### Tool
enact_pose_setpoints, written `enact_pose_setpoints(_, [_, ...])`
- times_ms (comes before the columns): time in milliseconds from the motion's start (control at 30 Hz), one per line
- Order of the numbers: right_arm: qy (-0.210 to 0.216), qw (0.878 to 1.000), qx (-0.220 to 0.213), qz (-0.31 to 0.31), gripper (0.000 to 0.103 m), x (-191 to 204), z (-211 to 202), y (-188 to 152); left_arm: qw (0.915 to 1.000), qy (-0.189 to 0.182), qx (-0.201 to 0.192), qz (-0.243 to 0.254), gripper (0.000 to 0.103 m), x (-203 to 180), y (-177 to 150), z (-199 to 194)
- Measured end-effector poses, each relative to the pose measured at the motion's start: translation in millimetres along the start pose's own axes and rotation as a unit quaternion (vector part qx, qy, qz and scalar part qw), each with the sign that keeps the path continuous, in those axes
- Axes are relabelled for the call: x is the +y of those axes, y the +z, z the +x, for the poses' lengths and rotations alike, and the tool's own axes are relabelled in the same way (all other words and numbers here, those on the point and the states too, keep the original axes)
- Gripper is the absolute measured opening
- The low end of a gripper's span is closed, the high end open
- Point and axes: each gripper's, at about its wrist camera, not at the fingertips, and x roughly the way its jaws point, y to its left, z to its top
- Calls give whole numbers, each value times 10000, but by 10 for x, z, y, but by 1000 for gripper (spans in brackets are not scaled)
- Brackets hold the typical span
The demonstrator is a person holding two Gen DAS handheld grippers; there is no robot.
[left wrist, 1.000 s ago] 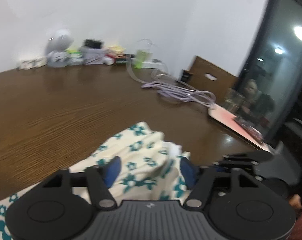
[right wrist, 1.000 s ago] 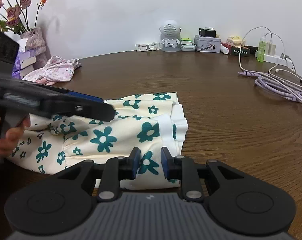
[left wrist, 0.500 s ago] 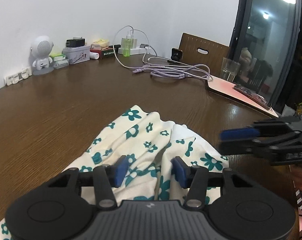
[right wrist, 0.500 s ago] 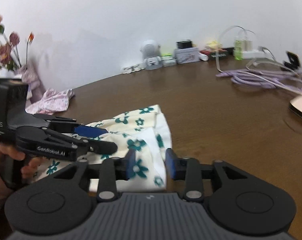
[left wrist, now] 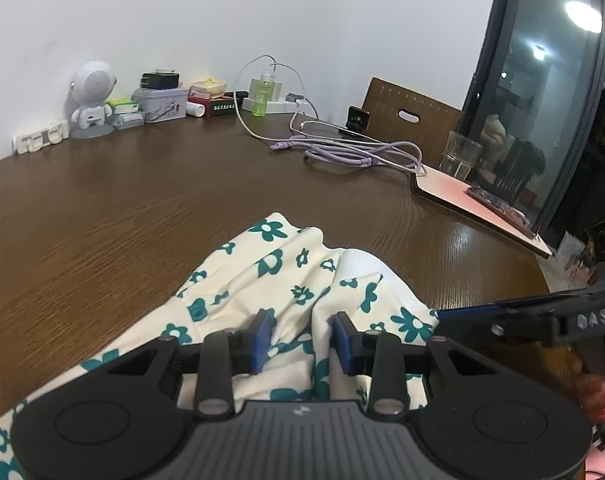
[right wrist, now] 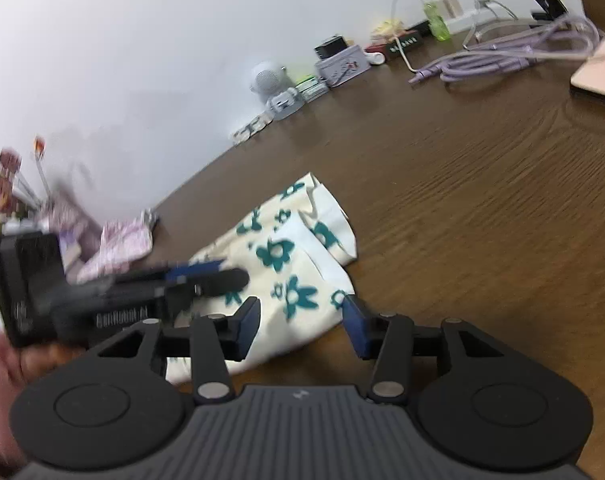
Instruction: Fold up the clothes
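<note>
A cream garment [left wrist: 298,280] printed with teal flowers lies crumpled on the brown tabletop [left wrist: 102,208], its near end hidden under the left gripper [left wrist: 302,338], jaws spread over a fold; the right gripper [right wrist: 300,326] also has its jaws spread, its view blurred; "DAS" reads on its side.

Floral garment [left wrist: 298,280] lying on the table [left wrist: 102,208], left gripper [left wrist: 302,340] over its near end, right gripper [right wrist: 300,322] over its corner, cables [left wrist: 358,152] behind and to the right, speaker figure [left wrist: 91,96] against the back wall, second cloth [right wrist: 118,246] far left
</note>
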Motion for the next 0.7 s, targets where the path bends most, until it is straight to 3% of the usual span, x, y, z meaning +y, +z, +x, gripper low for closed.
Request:
enact_pose_setpoints(367, [131, 9939, -283, 1059, 47, 45, 480, 175, 9999, 57, -107, -75, 31, -12, -31, -31])
enact_pose_setpoints(433, [42, 9948, -323, 970, 45, 105, 535, 180, 9999, 57, -111, -100, 31, -12, -26, -48])
enact_pose_setpoints(600, [-80, 9952, -365, 900, 33, 177, 629, 189, 9993, 208, -289, 91, 33, -72, -34, -480])
enact_pose_setpoints(700, [-52, 9946, -371, 963, 33, 162, 654, 202, 9982, 435, -361, 212, 33, -1, -132, -814])
